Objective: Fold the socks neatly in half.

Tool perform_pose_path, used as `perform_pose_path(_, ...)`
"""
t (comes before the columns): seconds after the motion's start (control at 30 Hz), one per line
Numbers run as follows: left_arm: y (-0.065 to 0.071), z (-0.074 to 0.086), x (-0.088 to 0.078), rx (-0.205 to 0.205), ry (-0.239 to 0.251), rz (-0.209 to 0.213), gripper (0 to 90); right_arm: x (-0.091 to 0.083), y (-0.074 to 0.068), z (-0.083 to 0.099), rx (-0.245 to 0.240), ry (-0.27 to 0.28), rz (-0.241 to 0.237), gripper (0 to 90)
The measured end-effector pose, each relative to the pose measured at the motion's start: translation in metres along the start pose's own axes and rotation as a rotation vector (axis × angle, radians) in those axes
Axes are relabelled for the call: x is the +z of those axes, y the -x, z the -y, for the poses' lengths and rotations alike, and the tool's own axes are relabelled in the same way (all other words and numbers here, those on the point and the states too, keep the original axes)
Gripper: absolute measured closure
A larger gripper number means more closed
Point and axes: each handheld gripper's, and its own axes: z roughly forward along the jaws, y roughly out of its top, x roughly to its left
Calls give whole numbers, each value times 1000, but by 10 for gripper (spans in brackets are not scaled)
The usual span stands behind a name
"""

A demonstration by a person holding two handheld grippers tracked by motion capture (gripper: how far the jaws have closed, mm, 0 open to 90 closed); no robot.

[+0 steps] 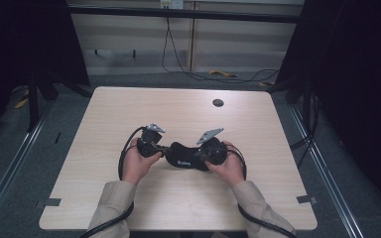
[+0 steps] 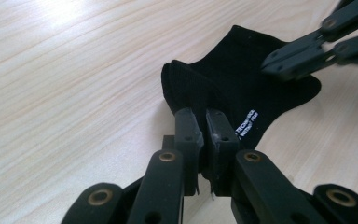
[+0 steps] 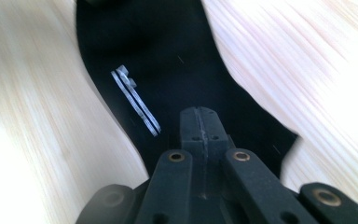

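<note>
Black sock (image 1: 184, 155) lies flat on the light wooden table (image 1: 129, 106), just below the middle of the high view, stretched sideways between the two grippers. Small white lettering (image 1: 184, 162) is printed on its lower edge; in the left gripper view the same lettering (image 2: 247, 122) sits right of centre on the sock (image 2: 223, 79), and in the right gripper view it appears as blurred white stripes (image 3: 135, 100) in the upper left part of the sock (image 3: 168, 56).

At the sock's left end in the high view, the left gripper (image 1: 164, 150) has its jaws pressed together on a raised fold of the fabric; the left gripper view shows the gripper (image 2: 204, 123) at bottom centre with that fold pinched between the two pads. At the sock's right end, the right gripper (image 1: 198, 155) is closed too; the right gripper view shows this gripper (image 3: 200, 116) with its jaws meeting flush over the black cloth, though whether fabric is caught between them cannot be made out. The same gripper (image 2: 272, 65) comes in from the upper right of the left gripper view, its tips on the sock's far edge.

A hand holds each gripper, the left hand (image 1: 139, 161) and right hand (image 1: 228, 166) entering from the bottom of the high view. A round dark hole (image 1: 218, 103) lies in the tabletop toward the upper right, well apart from the sock.
</note>
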Motion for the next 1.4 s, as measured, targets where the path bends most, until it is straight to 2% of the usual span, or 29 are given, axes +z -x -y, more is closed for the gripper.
perform_pose_path(0.13, 1, -2, -1, 4, -3, 4, 848, 16, -9, -10, -35, -14, -6, 900)
perform_pose_path(0.23, -1, 0, -2, -8, 3, 13, 848, 29, -12, -11, -26, -46, -9, 900)
perform_pose_path(0.37, -3, 2, -2, -17, 5, 19, 848, 30, -12, -11, -34, -41, -24, 900)
perform_pose_path(0.4, -4, 2, -2, -15, 4, 20, 847, 28, -11, -12, -32, -44, -15, 900)
perform_pose_path(0.5, -4, 3, -2, -14, 0, 23, 847, 25, -4, -15, 4, -11, -12, 900)
perform_pose_path(0.63, -4, 4, -2, -13, -3, 31, 847, 30, 2, -19, 15, -18, 3, 900)
perform_pose_path(0.7, -4, 5, -2, -17, -3, 29, 847, 36, 2, -19, 0, -55, 7, 900)
perform_pose_path(0.9, -6, 7, -4, -18, -5, 41, 847, 35, 5, -22, 18, -27, 15, 900)
perform_pose_path(0.93, -5, 7, -5, -17, -5, 44, 847, 36, 5, -23, 17, -32, 27, 900)
perform_pose_path(1.0, -4, 7, -6, -12, -8, 46, 847, 41, 5, -22, 20, -38, 21, 900)
perform_pose_path(1.13, -7, 8, -6, -22, -17, 30, 847, 35, 6, -21, 9, -34, 25, 900)
perform_pose_path(1.27, -12, 9, -6, -39, -19, 18, 847, 15, 7, -14, 1, -25, 39, 900)
perform_pose_path(1.4, -15, 8, -9, -39, -23, 7, 847, -6, 11, 1, 3, -15, 36, 900)
